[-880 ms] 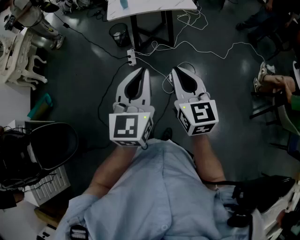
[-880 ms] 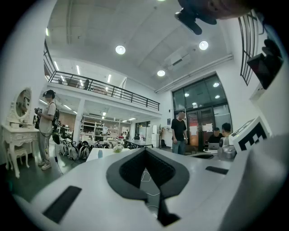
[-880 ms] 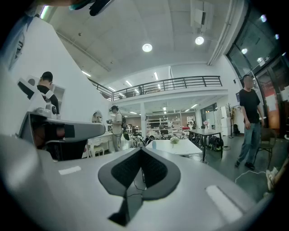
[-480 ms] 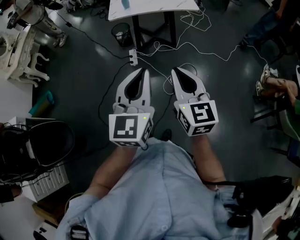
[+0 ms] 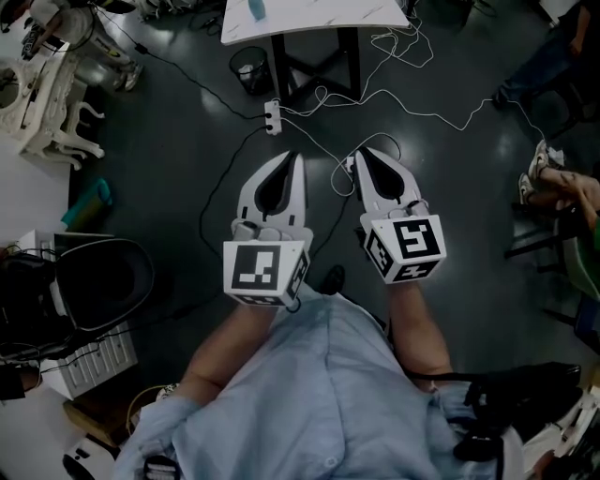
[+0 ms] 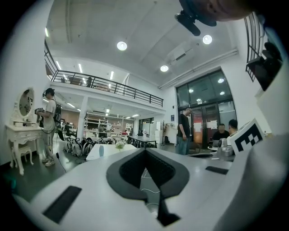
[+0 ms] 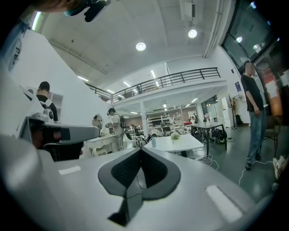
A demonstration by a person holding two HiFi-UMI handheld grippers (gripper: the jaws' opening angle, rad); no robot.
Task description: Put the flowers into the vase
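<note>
My left gripper and right gripper are held side by side, level, over the dark floor. Both are shut with nothing between their jaws. A white table stands well ahead, with a small blue vase on it. In the left gripper view the left gripper points toward that table, where the vase stands beside white flowers. The right gripper faces the same table, vase and flowers.
A power strip and white cables lie on the floor between me and the table, next to a wire bin. A white dressing table and black chair are at the left. A person's feet are at the right.
In the head view the table, bin and cables have slid down and right, so more of the table shows. Both grippers stay shut, side by side.
</note>
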